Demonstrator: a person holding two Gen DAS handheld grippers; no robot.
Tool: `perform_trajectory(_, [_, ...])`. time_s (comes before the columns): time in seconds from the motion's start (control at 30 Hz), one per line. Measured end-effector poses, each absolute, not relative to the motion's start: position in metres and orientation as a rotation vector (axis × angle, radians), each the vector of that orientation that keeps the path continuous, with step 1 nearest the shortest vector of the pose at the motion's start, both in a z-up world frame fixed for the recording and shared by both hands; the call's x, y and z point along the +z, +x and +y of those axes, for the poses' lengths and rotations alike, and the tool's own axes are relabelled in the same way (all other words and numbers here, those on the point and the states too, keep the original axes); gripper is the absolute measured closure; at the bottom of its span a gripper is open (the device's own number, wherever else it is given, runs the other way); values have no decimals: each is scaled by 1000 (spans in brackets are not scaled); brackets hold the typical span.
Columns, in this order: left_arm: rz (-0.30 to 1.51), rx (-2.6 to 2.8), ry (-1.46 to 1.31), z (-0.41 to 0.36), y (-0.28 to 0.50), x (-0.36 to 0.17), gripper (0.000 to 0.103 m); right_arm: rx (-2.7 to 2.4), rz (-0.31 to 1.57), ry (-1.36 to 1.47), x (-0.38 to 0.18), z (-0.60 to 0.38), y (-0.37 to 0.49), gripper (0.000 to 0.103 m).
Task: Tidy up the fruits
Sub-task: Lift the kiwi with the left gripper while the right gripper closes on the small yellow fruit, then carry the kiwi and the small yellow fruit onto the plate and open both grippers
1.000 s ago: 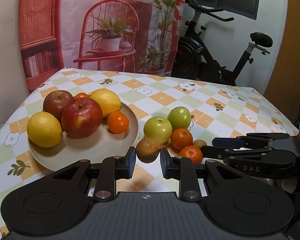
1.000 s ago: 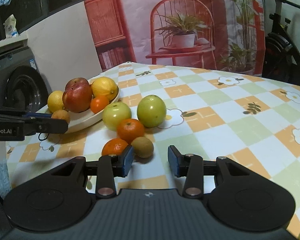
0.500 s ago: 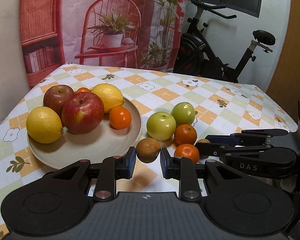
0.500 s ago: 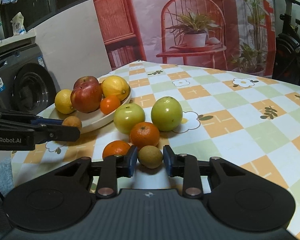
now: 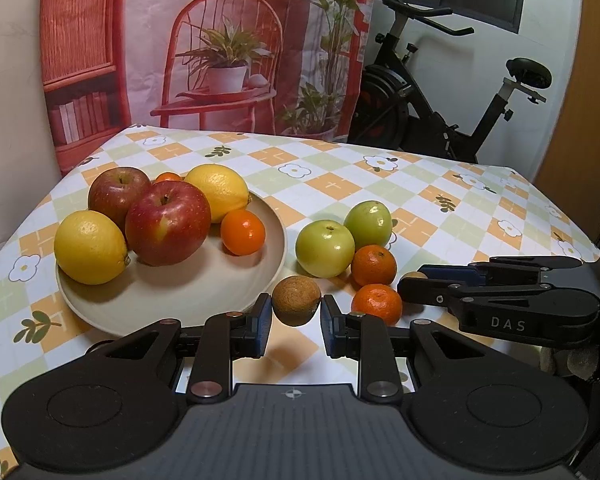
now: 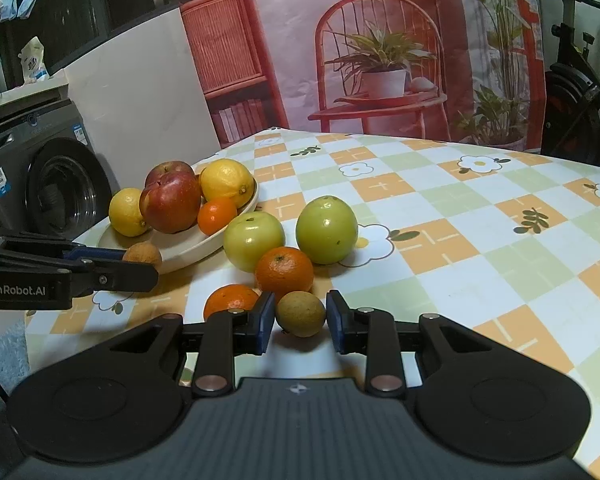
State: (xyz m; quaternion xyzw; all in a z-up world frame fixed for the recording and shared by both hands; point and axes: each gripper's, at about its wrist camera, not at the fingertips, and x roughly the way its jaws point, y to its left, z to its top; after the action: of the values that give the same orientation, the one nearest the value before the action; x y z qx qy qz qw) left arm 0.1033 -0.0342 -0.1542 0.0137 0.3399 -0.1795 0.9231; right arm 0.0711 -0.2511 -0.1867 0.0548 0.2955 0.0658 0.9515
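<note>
Brown and rough-skinned, a small round fruit (image 5: 296,300) sits pinched between the pads of my left gripper (image 5: 296,312), lifted just off the checked tablecloth (image 5: 340,184). At ten o'clock from it I see a cream plate (image 5: 172,300) bearing two red apples, two lemons and small oranges. At two o'clock, two green apples and two mandarins lie on the cloth, touching one another.

Through the right wrist camera, my right gripper (image 6: 300,316) is closed on a second brown fruit (image 6: 301,314) resting on the cloth. A mandarin (image 6: 284,274) touches it at eleven o'clock; the plate (image 6: 188,250) lies farther off at ten o'clock.
</note>
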Motion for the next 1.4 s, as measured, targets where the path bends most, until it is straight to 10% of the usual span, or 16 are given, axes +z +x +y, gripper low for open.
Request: perform_trajectory(1.4, [729, -173, -78, 43, 130, -135, 75, 176, 540, 83, -142, -223, 99, 72])
